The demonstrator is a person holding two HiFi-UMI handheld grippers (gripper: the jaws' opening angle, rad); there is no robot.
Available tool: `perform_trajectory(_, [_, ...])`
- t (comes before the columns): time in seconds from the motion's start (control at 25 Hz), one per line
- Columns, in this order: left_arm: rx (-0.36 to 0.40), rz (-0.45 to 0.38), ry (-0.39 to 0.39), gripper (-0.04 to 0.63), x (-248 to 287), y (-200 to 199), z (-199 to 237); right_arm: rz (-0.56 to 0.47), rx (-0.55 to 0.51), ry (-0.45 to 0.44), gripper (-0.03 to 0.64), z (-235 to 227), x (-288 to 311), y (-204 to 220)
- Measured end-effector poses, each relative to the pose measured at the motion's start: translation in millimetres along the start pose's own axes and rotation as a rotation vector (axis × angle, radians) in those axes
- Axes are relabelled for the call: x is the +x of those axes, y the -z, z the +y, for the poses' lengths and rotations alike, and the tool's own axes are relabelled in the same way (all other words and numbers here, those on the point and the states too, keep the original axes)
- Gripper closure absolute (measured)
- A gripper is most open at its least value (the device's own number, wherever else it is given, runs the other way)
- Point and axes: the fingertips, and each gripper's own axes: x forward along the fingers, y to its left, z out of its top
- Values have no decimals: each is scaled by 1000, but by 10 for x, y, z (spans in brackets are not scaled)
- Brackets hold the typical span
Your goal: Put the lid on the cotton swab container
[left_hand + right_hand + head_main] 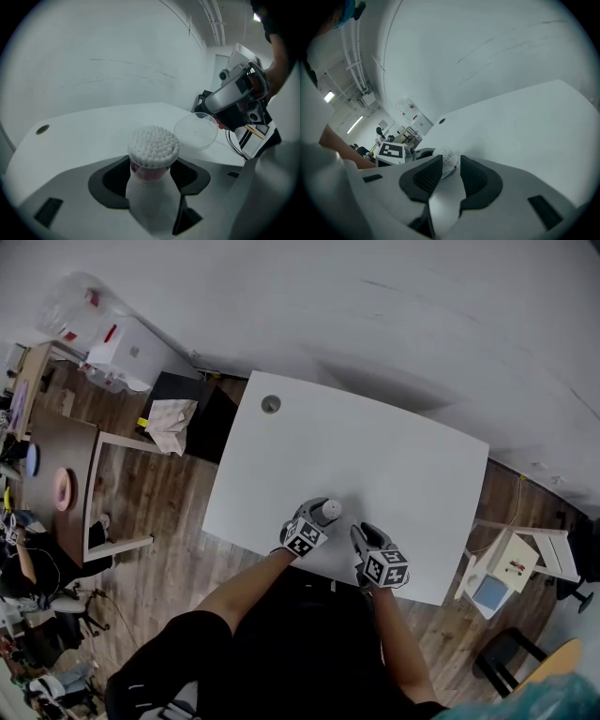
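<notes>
your left gripper (150, 180) is clamped on the cotton swab container (151, 157) at the lower centre of the left gripper view, and your right gripper (451, 173) pinches the clear lid (196, 131) by its edge, tilted, just to the upper right of it. if the lid goes on tilted, it could snag the packed swab tips or twist out of that thin grip. the table (394, 456) is bare toward the top of the head view, but its near edge sits close under both grippers.

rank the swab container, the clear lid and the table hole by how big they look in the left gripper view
1. cotton swab container, though it sits nearest the camera
2. clear lid, only slightly smaller
3. table hole, by far the smallest
</notes>
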Motion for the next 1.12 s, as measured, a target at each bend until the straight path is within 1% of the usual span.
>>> perform_trajectory(0.16, [-14, -6, -28, 325, -36, 11, -1, 6, 105, -20, 497, -26, -1, 75])
perform_trajectory(0.24, [-17, -8, -37, 325, -49, 15, 5, 10, 138, -36, 497, -21, 5, 94])
perform_trajectory(0.52, [-41, -26, -50, 325, -51, 27, -18, 13, 159, -81, 497, 77, 19, 55])
perform_trajectory(0.72, [-48, -48, -44, 325, -58, 32, -40, 24, 144, -56, 496, 64, 30, 62])
perform_trajectory(0.84, [-39, -46, -32, 325, -68, 47, -46, 29, 177, -44, 495, 52, 55, 103])
perform_trajectory(1.0, [-48, -47, -31, 325, -65, 59, -71, 46, 263, -57, 497, 39, 76, 171])
perform_trajectory(1.12, [-47, -42, -32, 325, -52, 60, -69, 44, 273, -67, 497, 41, 100, 164])
